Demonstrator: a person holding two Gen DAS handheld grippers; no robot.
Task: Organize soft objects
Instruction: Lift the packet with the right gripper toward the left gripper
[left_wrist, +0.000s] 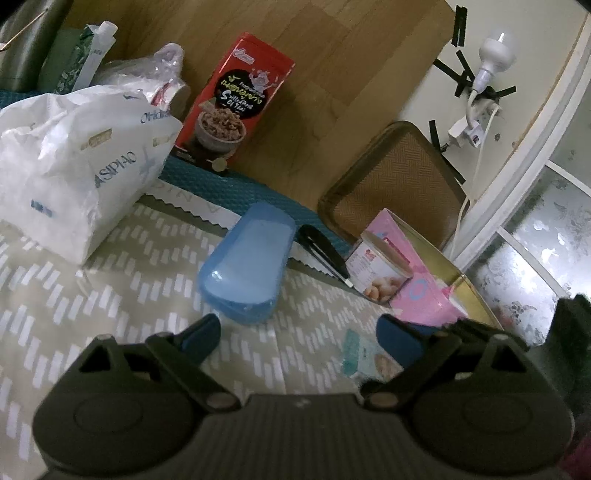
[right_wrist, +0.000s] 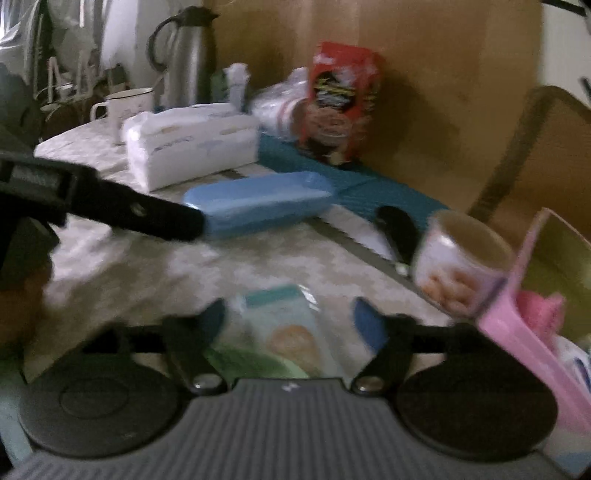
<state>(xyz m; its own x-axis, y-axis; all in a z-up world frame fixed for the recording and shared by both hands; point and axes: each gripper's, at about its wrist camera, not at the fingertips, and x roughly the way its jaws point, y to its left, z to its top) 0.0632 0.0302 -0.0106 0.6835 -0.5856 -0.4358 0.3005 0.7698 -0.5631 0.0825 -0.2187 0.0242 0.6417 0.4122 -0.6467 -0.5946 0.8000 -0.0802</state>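
The small packet (right_wrist: 291, 328), low centre of the right view between the spread-apart fingers of the empty right gripper (right_wrist: 290, 325), looks light, limp and slick, best pinched across its middle; the left gripper (left_wrist: 299, 334) gapes empty too.

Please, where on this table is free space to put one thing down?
Bare cloth lies between the white tissue pack, the blue case and the left claw. It is crowded by the tin can and pink box.
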